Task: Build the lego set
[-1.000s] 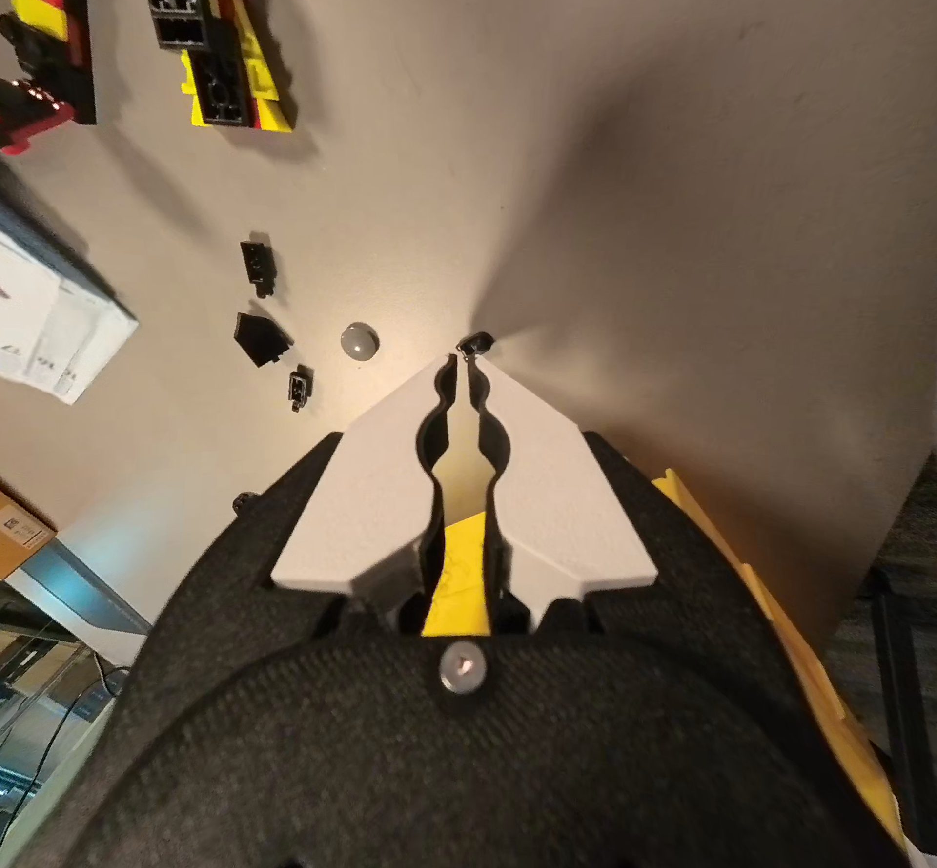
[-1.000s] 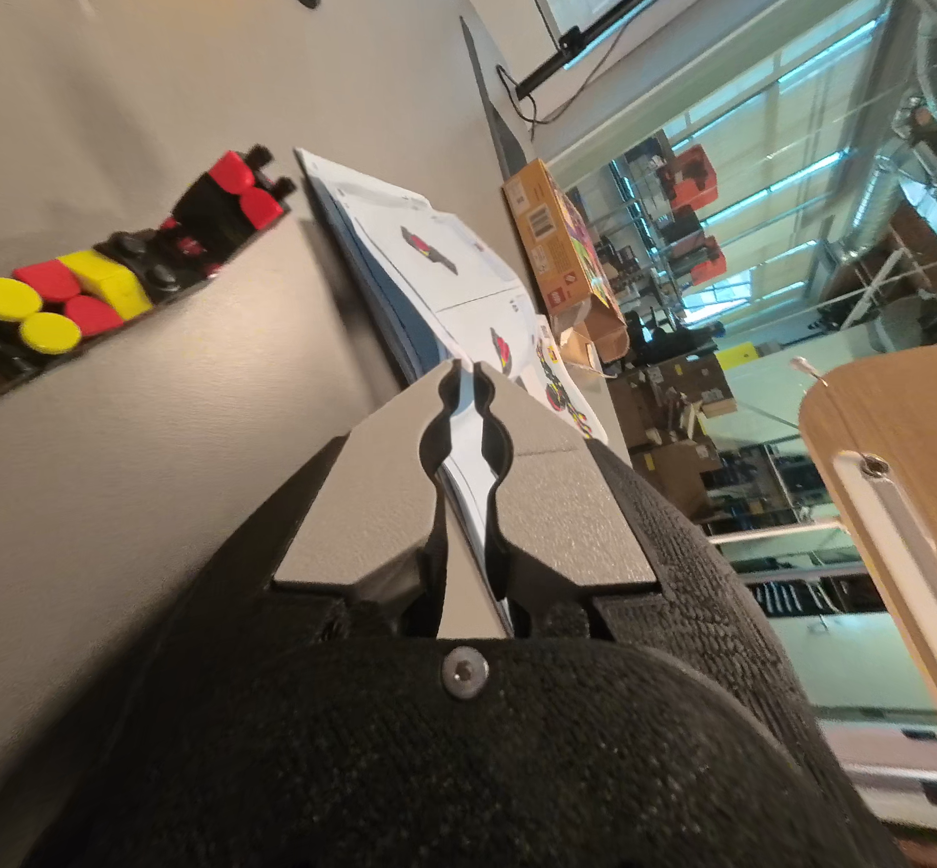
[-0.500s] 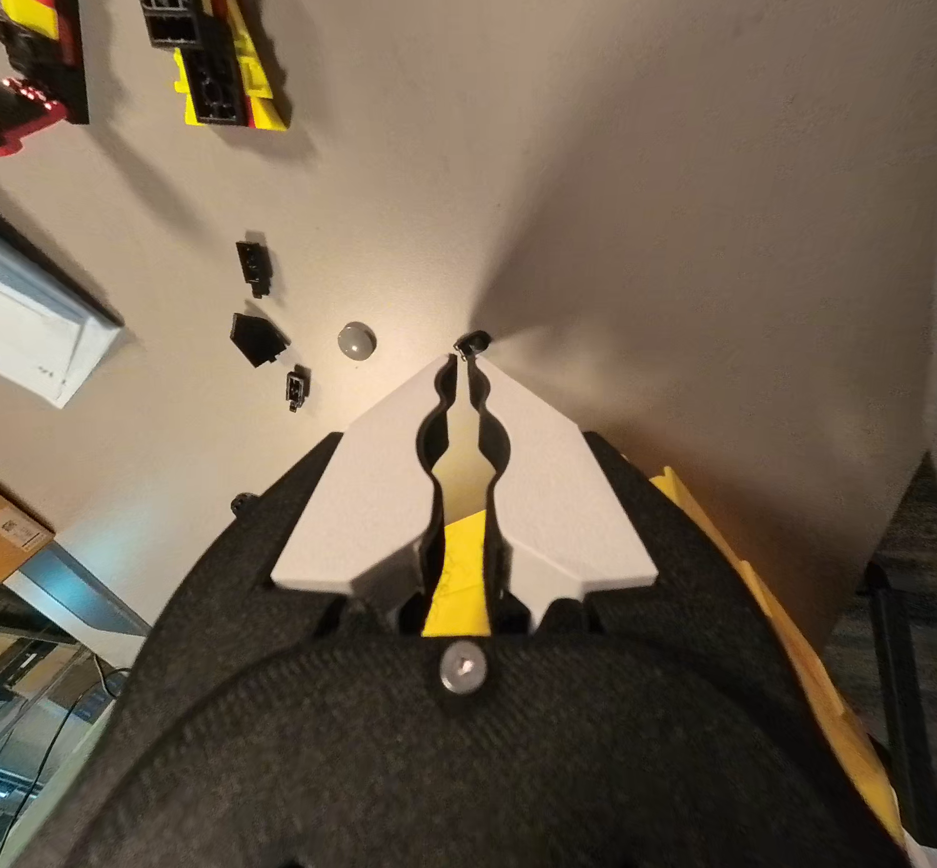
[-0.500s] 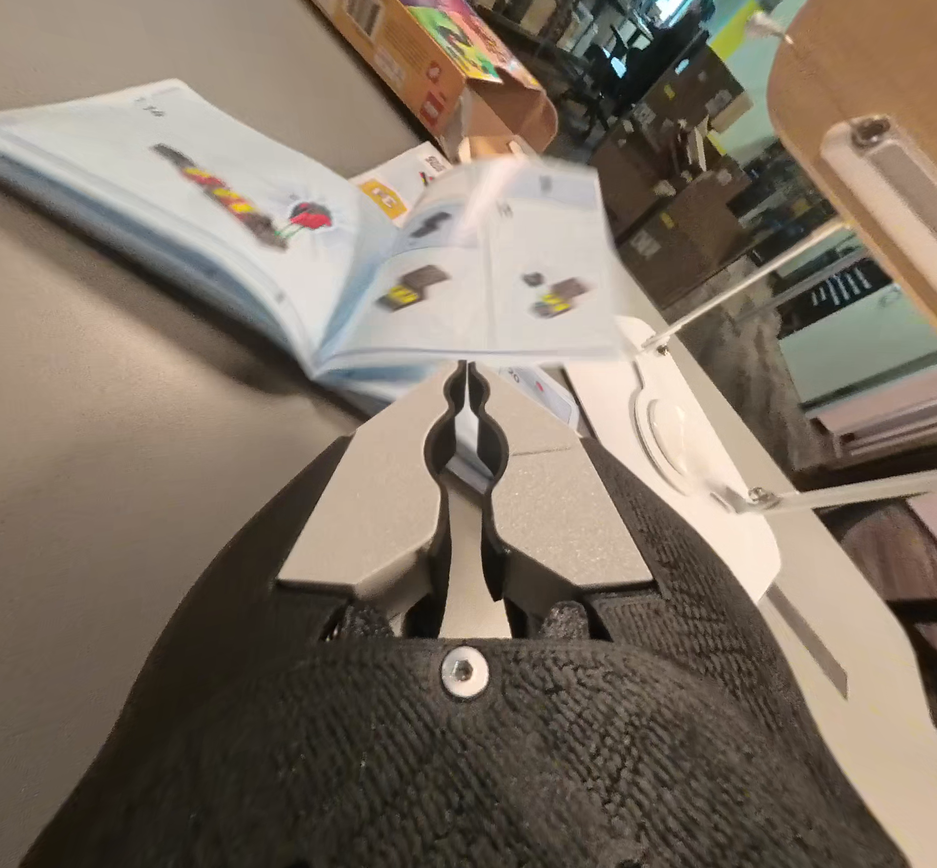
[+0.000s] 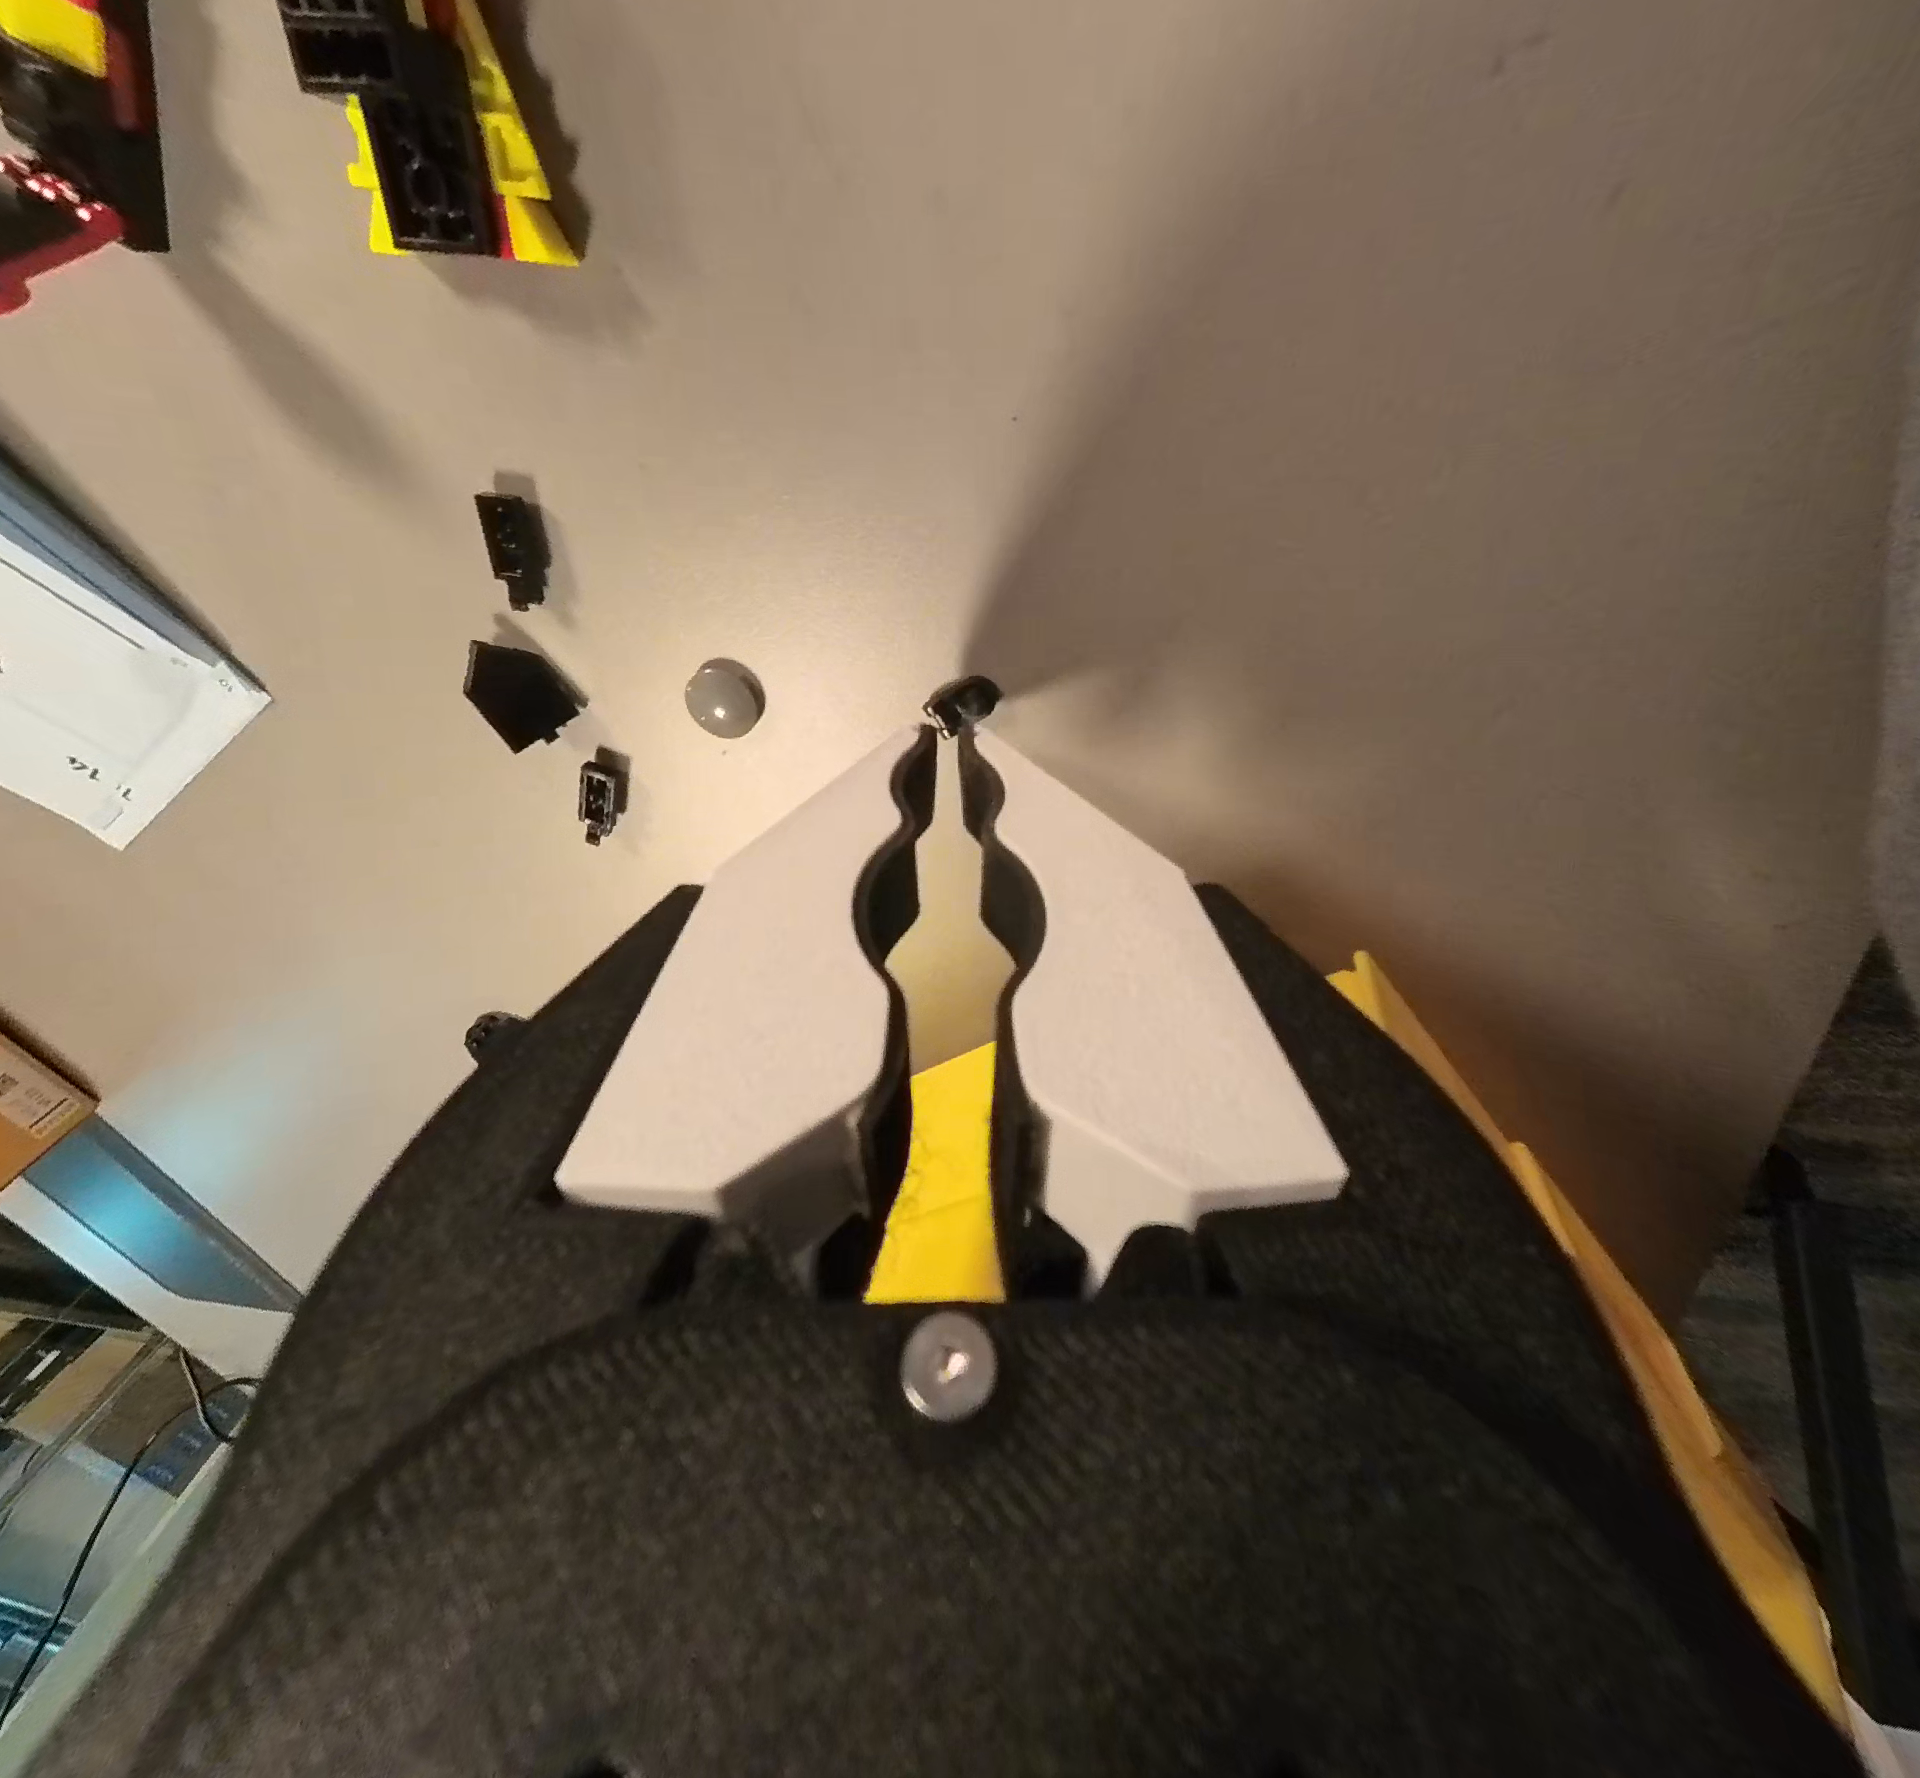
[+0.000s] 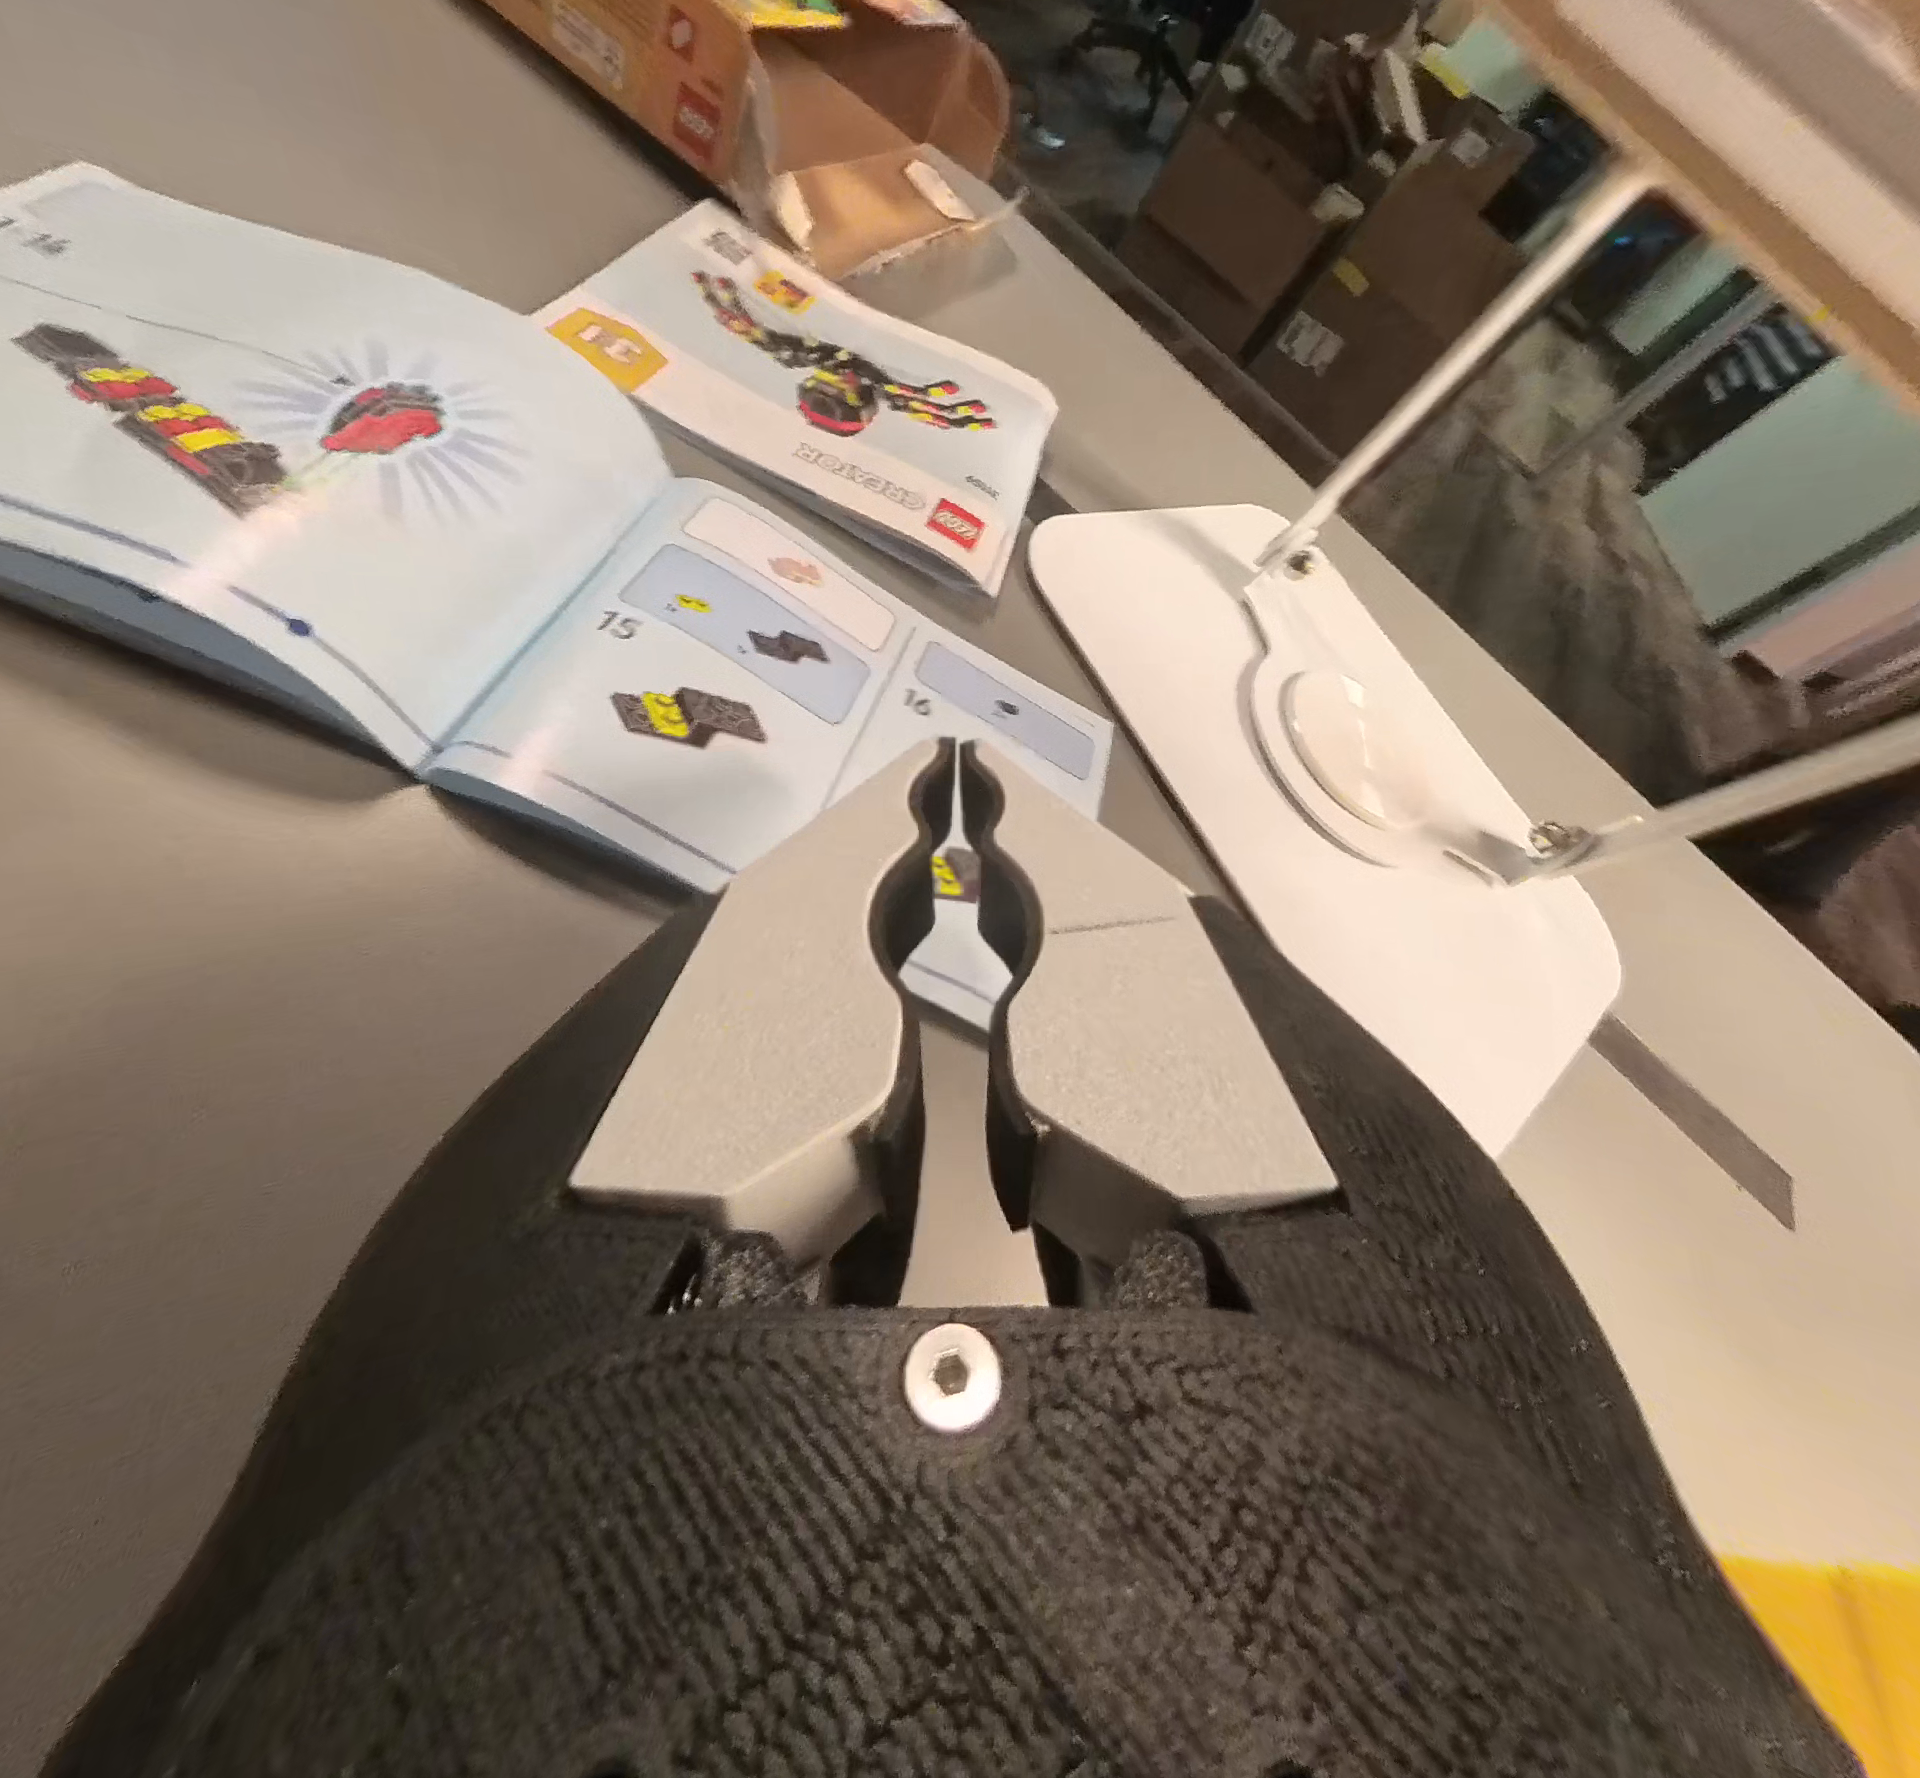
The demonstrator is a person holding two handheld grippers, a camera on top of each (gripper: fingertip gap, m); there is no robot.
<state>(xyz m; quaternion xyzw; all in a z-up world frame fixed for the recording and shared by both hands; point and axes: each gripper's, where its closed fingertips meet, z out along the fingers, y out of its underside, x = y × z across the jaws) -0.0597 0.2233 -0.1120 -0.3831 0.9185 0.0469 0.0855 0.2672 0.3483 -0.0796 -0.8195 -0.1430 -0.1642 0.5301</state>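
Note:
My left gripper [image 5: 943,736] is shut on a tiny black lego piece [image 5: 961,694] and holds it over the grey table. To its left lie a grey round stud [image 5: 724,698], a black wedge plate [image 5: 516,694] and two small black clip pieces [image 5: 511,539] [image 5: 603,793]. Two black, yellow and red assemblies [image 5: 416,66] [image 5: 62,55] lie at the top left. My right gripper [image 6: 958,749] is shut and empty, just above the near page of the open instruction booklet [image 6: 364,502].
A second closed booklet [image 6: 831,398] and an opened cardboard box [image 6: 675,14] lie beyond the open one. A white flat stand base [image 6: 1299,793] with thin metal rods is to the right. A booklet corner [image 5: 94,720] shows left of the loose pieces. Yellow sheets [image 5: 1558,1313] lie at the table's right edge. Tip to tip, the grippers are about 35 cm apart. Measured from the fingertips, the grey round stud [image 5: 724,698] is 5 cm or so from the left gripper and 30 cm from the right.
My right gripper has swung away from the red and yellow assembly to the open booklet, where a page has turned over and now lies flat. My left gripper has barely moved.

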